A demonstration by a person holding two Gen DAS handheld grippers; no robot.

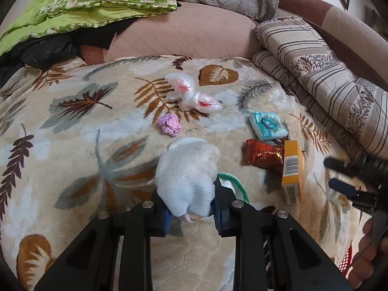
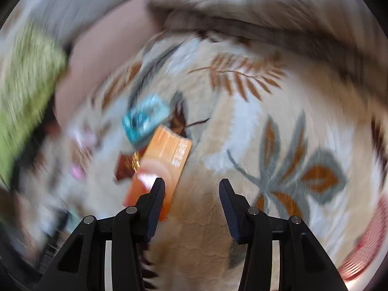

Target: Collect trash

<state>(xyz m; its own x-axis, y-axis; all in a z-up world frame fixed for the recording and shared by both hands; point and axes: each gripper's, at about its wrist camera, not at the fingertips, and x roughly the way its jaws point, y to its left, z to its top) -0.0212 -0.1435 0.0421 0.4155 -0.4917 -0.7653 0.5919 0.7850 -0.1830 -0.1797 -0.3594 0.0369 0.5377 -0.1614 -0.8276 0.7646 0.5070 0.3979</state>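
- A bed carried a cream blanket (image 1: pixel 72 145) with brown and grey leaf patterns.
- Near its middle lay a crumpled clear plastic bag (image 1: pixel 191 94) and, just beside it, a pink paper wad (image 1: pixel 170 124).
- Toward the right edge lay a teal packet (image 1: pixel 268 125), a red foil wrapper (image 1: pixel 263 154) and an orange box (image 1: pixel 293 171), clustered close together.
- Folded striped bedding (image 1: pixel 322 77) lay along the right edge.

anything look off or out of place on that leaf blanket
Litter lies scattered on the leaf-print blanket: a knotted clear plastic bag, a crumpled pink wrapper, a teal tissue pack, a red foil wrapper and an orange box.
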